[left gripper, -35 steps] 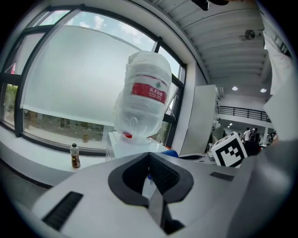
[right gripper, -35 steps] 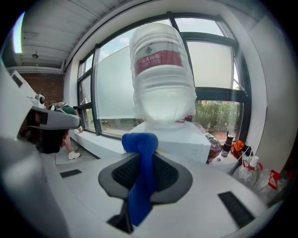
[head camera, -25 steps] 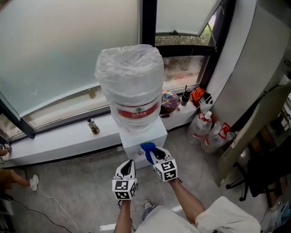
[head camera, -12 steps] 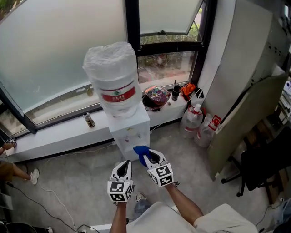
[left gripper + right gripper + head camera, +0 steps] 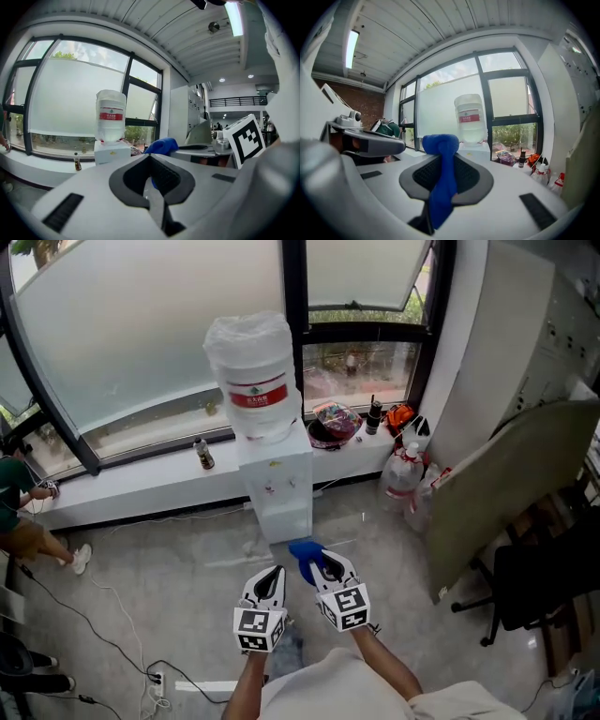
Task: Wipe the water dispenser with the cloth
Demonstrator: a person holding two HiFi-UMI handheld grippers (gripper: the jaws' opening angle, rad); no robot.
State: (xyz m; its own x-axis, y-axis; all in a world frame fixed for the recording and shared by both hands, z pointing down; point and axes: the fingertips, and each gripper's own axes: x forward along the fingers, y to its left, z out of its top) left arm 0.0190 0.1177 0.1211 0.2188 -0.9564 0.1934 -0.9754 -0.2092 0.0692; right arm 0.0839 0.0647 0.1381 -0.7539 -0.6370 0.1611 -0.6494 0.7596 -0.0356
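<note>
Soft cloth (image 5: 440, 185), smooth plastic water dispenser (image 5: 275, 486)

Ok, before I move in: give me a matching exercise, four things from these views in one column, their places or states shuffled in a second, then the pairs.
1. blue cloth
2. left gripper
3. water jug
4. small brown bottle

A. on the window ledge, left of the water dispenser
B. clamped in the right gripper
C. shut, nothing in it
D. on top of the water dispenser

Pairs: 1-B, 2-C, 3-D, 4-A
</note>
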